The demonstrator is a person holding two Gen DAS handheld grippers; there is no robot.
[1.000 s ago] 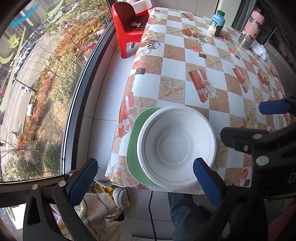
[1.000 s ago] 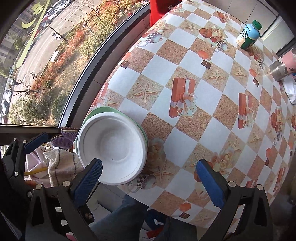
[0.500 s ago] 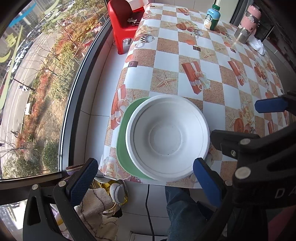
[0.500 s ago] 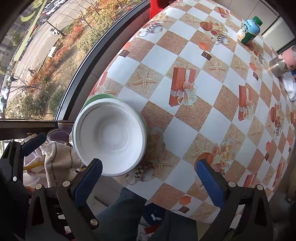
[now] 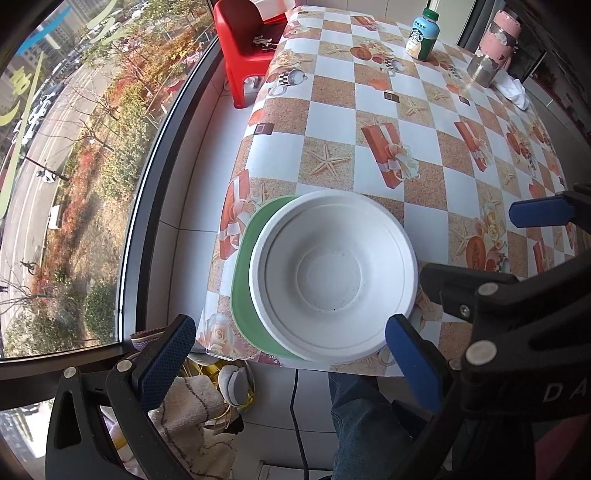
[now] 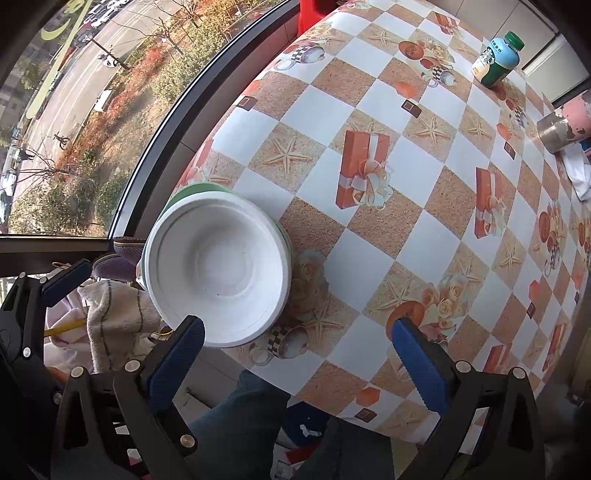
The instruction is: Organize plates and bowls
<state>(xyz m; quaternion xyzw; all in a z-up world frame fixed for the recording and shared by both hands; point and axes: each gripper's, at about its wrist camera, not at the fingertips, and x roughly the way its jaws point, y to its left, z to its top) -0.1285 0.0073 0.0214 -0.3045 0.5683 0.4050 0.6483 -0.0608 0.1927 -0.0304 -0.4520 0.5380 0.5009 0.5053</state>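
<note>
White bowl (image 5: 334, 275) sits stacked on a green plate (image 5: 243, 280) at the near corner of the table (image 5: 424, 147), by the window side, with the stack's near rim overhanging the table edge a bit. The plate shows only as a crescent on the window side of the bowl, so the bowl is offset toward the room. Key relation: from the left gripper (image 5: 291, 358) the bowl lies straight ahead and just below, roughly centred between the two blue pads, with the right-hand pad (image 5: 413, 363) overlapping the bowl's near rim in view; contact can't be confirmed. The bowl is round, with no long axis to align to. From the right gripper (image 6: 297, 356) the bowl (image 6: 216, 275) lies ahead and off to the left, beyond its left pad (image 6: 175, 354), so the left is the better-lined-up one, my read. Both grippers have jaws spread wide, nothing held. Judgement: the stack looks already made; any next grab would want a rim pinch from the left side. Writing: the far bottle (image 5: 421, 35) carries a round green Starbucks-type logo and small text I can't read. Letters "DA" appear on the black body of the right gripper in the left view. Pink-lidded tumbler (image 5: 493, 48) is at the far edge, label unreadable. Yellow lettering on the window glass is not legible.
</note>
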